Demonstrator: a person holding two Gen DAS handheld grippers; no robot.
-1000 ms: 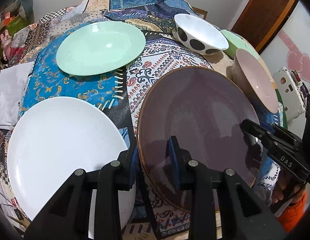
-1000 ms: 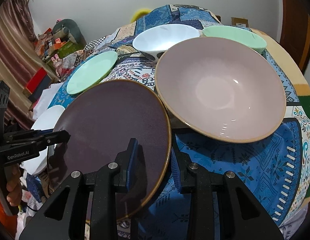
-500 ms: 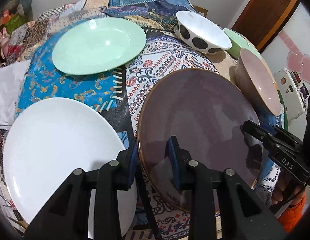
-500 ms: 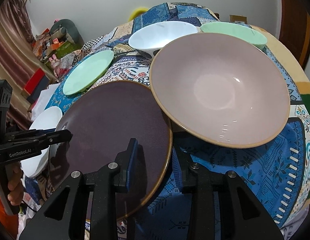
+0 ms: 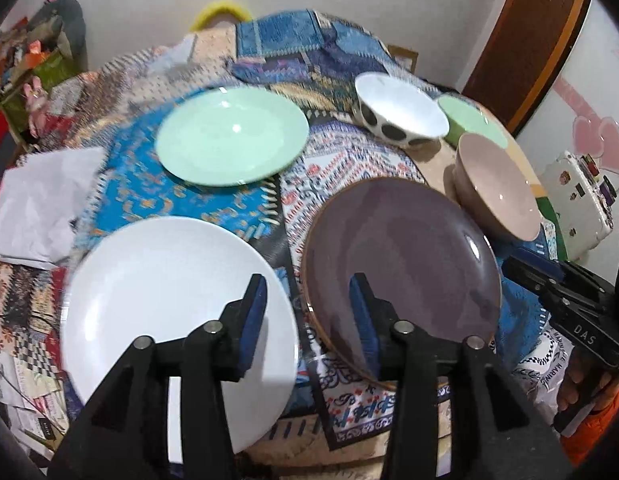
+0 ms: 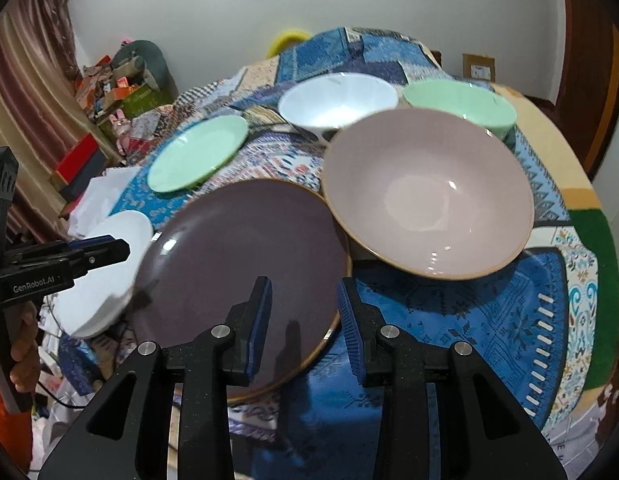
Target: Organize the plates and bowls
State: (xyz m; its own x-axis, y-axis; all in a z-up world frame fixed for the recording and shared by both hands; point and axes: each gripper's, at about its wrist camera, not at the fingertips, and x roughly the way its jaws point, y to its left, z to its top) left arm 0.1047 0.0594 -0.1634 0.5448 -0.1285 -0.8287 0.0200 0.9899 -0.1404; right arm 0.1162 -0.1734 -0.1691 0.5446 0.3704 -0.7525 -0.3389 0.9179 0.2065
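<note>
A dark purple plate [image 5: 401, 264] [image 6: 245, 264] lies on the patterned tablecloth. My left gripper [image 5: 307, 312] is open, its jaws astride the plate's left rim, beside a white plate [image 5: 173, 312]. My right gripper [image 6: 303, 316] is open, its jaws astride the purple plate's right rim. A pink bowl [image 6: 425, 196] [image 5: 497, 196] stands right of the purple plate. A mint green plate [image 5: 233, 140] [image 6: 197, 152], a white spotted bowl [image 5: 401, 108] [image 6: 337, 100] and a green bowl [image 5: 469, 120] [image 6: 461, 104] stand farther back.
A white folded cloth [image 5: 41, 204] lies at the table's left edge. Clutter and boxes [image 6: 117, 84] stand on the floor to the left. A brown door [image 5: 537, 32] is at the back right. The patterned tablecloth [image 6: 489, 320] covers the round table.
Both grippers have opened and drawn back and up from the purple plate, which now lies on the table. More of the table and room shows in both views.
</note>
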